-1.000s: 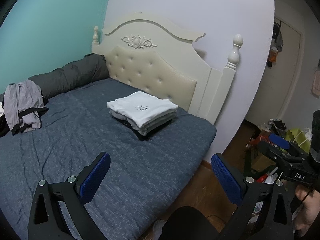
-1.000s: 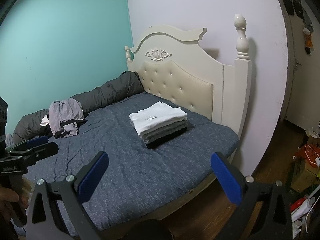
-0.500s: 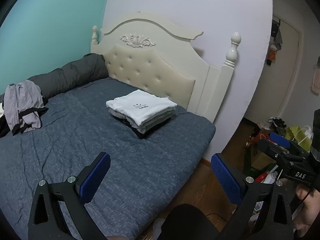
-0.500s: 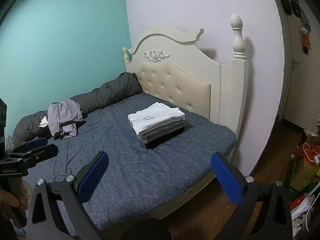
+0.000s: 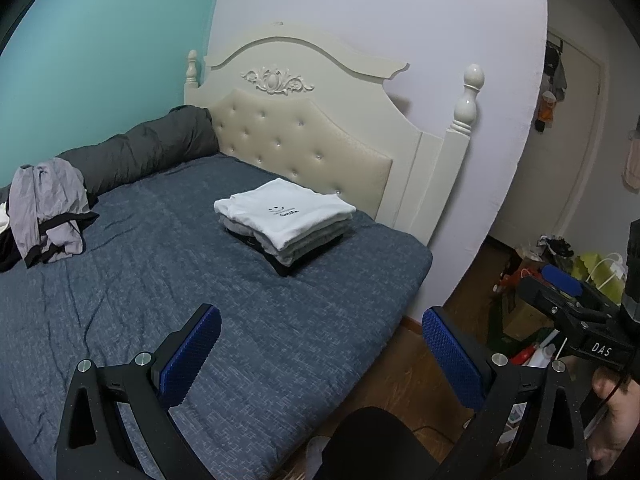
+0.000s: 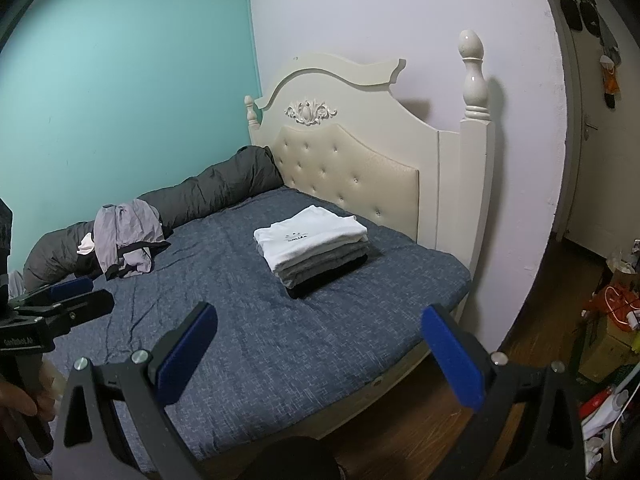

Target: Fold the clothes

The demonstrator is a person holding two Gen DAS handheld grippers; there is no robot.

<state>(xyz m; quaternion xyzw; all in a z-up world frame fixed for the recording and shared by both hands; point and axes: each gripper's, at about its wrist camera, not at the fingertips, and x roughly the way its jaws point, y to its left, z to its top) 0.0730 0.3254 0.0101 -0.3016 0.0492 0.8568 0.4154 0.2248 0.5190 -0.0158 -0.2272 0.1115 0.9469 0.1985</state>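
The bed (image 5: 120,320) with its dark blue cover fills the space ahead of both pairs of fingers, and its cream headboard (image 5: 304,140) stands beyond it. A rolled grey duvet (image 5: 140,152) lies along the far edge against the teal wall, ahead and to the left of the fingers. The stack of folded clothes (image 5: 286,224), white shirt on top, rests on the cover just before the headboard, well ahead of the fingertips and between them in both views. A crumpled grey garment (image 5: 48,208) lies unfolded far left of the stack, beside the duvet. The left gripper (image 5: 320,354) is spread wide and empty over the bed's near edge. The right gripper (image 6: 320,354) is likewise released, gripping nothing.
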